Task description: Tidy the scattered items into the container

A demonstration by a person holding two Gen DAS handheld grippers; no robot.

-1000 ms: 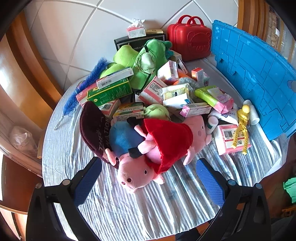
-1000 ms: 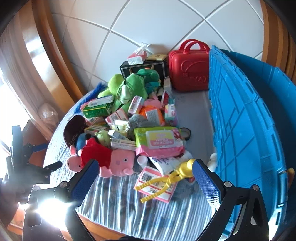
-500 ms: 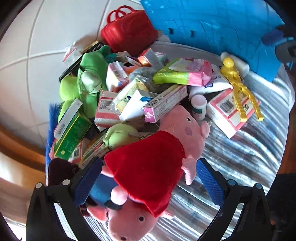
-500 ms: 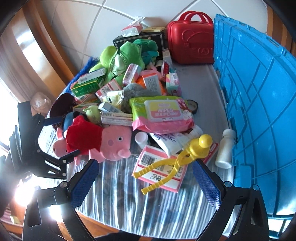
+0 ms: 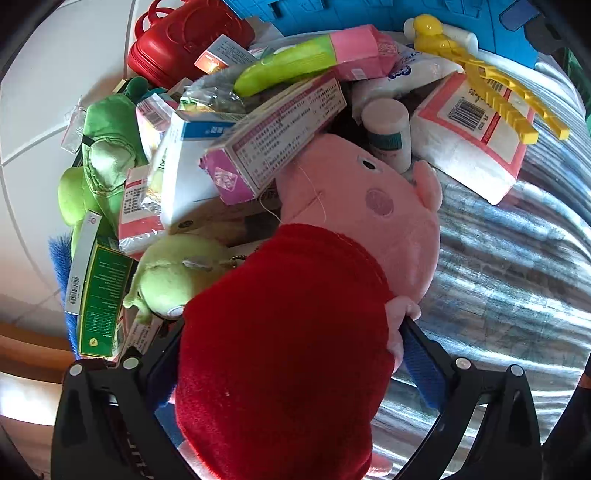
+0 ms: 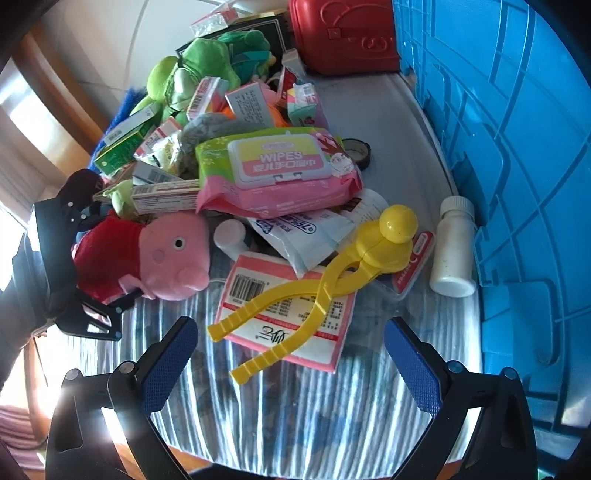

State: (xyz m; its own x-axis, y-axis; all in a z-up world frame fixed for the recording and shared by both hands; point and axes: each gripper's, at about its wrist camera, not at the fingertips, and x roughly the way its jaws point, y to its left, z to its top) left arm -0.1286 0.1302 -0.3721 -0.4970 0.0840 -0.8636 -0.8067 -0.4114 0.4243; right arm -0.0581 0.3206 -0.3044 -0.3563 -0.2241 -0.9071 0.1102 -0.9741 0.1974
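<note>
A pink pig plush in a red dress [image 5: 288, 332] lies at the near edge of a pile of boxes and toys on the striped table. My left gripper [image 5: 291, 354] is open, its jaws on either side of the red dress; it also shows in the right wrist view [image 6: 74, 258]. My right gripper [image 6: 291, 365] is open and empty, just short of the yellow plastic tongs [image 6: 332, 280] lying on a pink-edged packet [image 6: 288, 317]. The blue container [image 6: 517, 184] stands at the right.
A wipes pack [image 6: 277, 170], a white bottle [image 6: 452, 247], a red toy case [image 6: 343, 33], green plush toys [image 6: 192, 74] and several small boxes crowd the table. A tiled wall is behind.
My left gripper moved forward and down until its jaws straddle the pig's red dress. My right gripper moved closer to the yellow tongs.
</note>
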